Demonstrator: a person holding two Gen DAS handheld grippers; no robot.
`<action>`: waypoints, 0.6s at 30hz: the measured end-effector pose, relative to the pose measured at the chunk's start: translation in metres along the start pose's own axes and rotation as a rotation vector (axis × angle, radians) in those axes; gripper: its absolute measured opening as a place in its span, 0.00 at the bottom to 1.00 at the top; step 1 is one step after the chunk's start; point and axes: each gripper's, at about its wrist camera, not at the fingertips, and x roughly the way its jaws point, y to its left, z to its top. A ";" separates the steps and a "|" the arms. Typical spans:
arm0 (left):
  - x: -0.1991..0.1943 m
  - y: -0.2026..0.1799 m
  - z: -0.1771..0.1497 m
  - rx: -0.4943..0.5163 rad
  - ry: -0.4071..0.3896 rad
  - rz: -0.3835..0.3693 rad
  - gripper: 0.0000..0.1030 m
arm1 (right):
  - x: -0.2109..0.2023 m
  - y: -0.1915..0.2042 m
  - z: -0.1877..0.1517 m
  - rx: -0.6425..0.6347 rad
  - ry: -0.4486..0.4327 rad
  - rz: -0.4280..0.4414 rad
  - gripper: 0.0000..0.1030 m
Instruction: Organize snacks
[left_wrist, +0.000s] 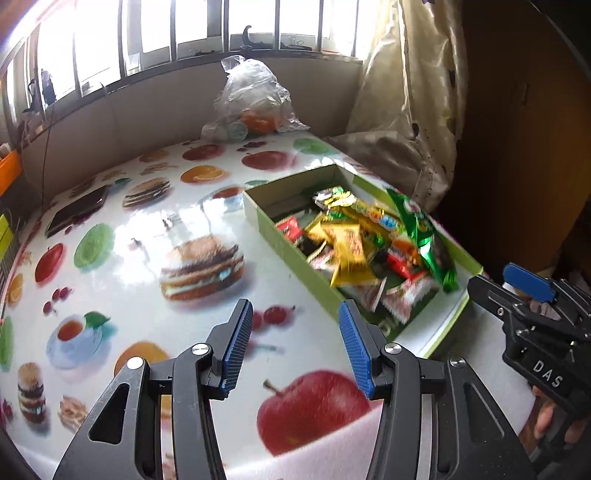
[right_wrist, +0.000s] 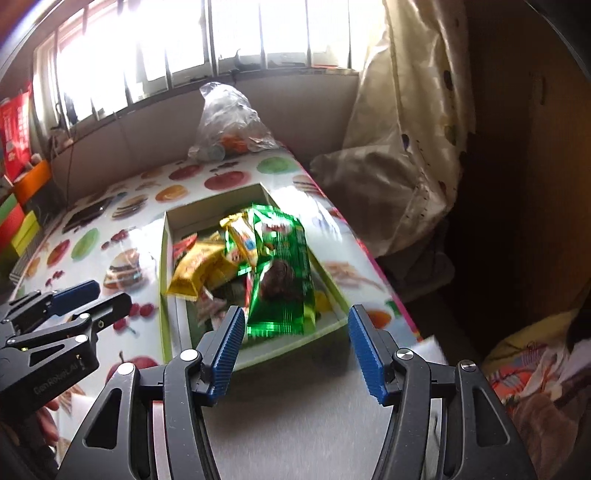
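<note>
the left gripper (left_wrist: 295, 343) hangs nearest, low over the near edge of the surface (left_wrist: 155, 236), above a printed apple, its jaws spread wide with nothing between them. the right gripper (right_wrist: 295, 350) is beside it to the right, over the near right corner where a grey strip shows, its jaws equally wide and bare. both point forward at the box, so either could reach in without turning.

just beyond them the open green box (left_wrist: 284, 236) lies along the right edge of the surface, its long side running away from the near edge. the snacks (left_wrist: 369, 251) sit inside it in a loose heap: yellow packets (right_wrist: 199, 269) toward the left wall, small red and white wrappers beneath, and a long green packet (right_wrist: 284, 280) lying on top, slanted toward the near right corner and riding up toward the rim. so the snacks are all in the box, though piled rather than laid in rows; this would fit either a heap gathered in or one awaiting sorting.

left of the box the surface is open across its middle, giving room to move or set things down. the right side has little margin, with a curtain close by. at the far edge a clear plastic bag (left_wrist: 251, 103) stands against the wall, and a dark flat object (left_wrist: 79, 210) lies near the far left corner.
</note>
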 end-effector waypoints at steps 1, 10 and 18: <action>0.000 0.000 -0.004 0.004 0.007 0.000 0.48 | -0.001 0.000 -0.005 0.011 0.006 0.002 0.57; 0.008 0.003 -0.034 0.013 0.064 0.014 0.48 | 0.008 0.008 -0.049 0.002 0.086 -0.022 0.57; 0.019 0.001 -0.043 0.012 0.115 -0.010 0.48 | 0.015 0.016 -0.058 -0.026 0.108 -0.036 0.59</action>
